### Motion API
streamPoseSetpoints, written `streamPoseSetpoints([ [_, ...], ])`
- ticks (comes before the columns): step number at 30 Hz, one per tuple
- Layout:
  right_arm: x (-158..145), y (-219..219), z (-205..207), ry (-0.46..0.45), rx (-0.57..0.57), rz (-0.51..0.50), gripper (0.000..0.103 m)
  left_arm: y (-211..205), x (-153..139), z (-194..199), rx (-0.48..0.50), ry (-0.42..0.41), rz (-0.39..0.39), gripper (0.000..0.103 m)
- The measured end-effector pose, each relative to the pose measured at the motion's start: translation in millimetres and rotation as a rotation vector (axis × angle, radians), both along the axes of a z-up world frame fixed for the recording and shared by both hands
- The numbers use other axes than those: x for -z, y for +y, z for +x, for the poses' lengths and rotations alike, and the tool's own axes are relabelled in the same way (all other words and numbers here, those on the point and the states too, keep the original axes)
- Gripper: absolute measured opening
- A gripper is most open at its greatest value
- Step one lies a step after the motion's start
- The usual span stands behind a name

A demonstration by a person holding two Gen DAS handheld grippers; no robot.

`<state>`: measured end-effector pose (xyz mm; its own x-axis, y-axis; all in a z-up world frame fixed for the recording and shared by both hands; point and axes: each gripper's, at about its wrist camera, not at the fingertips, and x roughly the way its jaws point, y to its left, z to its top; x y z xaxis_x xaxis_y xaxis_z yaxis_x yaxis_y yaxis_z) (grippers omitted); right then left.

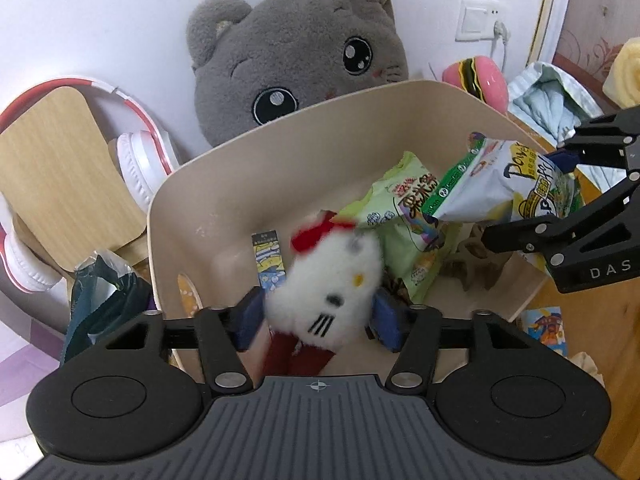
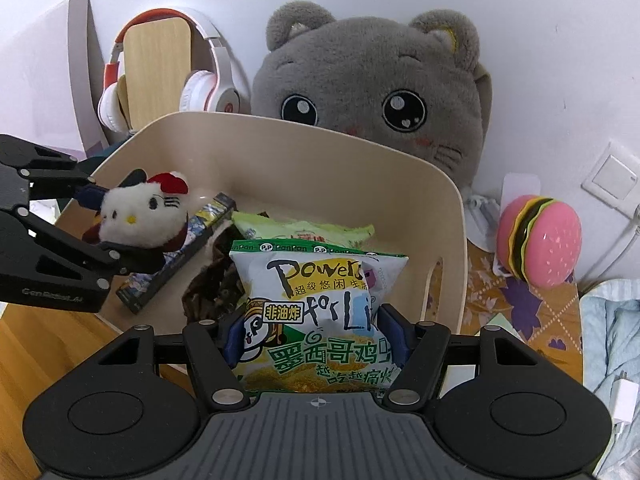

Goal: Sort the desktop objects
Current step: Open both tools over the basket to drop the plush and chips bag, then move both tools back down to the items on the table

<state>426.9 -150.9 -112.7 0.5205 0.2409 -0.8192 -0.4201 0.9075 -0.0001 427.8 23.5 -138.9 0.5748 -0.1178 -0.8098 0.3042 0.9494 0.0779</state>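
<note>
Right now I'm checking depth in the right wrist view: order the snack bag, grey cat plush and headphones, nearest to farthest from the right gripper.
1. Snack bag, between the right gripper's fingers.
2. Grey cat plush, behind the bin.
3. Headphones, back left by the wall.

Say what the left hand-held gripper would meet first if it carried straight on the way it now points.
Probably the green snack packet lying in the beige bin, just past the white plush kitten between the left hand-held gripper fingers; depth is hard to judge, so it might reach the bin floor first.
</note>
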Motion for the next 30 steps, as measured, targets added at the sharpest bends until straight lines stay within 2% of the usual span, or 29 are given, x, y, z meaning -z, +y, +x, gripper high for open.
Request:
streamPoseSetpoints([
  [2,-0.9,-2.2,0.5,0.001,0.014,0.006,0.074,0.2,-2.4,-0.9,-0.003,-0.013,-0.003,0.086],
  [3,-1.6,-3.2,0.3,0.005,0.016,0.015,0.078,0.2,-3.7,-1.8,-0.005,-0.02,-0.001,0.089],
  [6,-4.0,-4.5,-2.3,0.001,0.016,0.013,0.087,0.9,-7.6,-4.3,-0.013,-0.034,0.006,0.09],
  [13,-16.2,-11.0,-14.9,-0.025,0.008,0.028,0.09,3.2,-18.4,-18.0,-0.03,-0.051,-0.013,0.09],
  [20,-30.0,-20.4,-37.9,-0.059,-0.001,0.047,0.095,4.9,-39.5,-44.8,-0.045,-0.06,-0.085,0.09],
  [23,-35.7,-27.2,-52.2,-0.075,-0.007,0.055,0.099,4.7,-44.2,-57.9,-0.073,-0.023,-0.098,0.09],
  [27,-34.8,-38.9,-72.2,-0.061,-0.021,0.052,0.101,9.4,-41.8,-76.1,-0.13,0.068,-0.186,0.09],
  [30,-29.0,-46.3,-88.8,-0.041,-0.038,0.022,0.102,3.4,-38.5,-93.9,-0.127,0.1,-0.174,0.09],
])
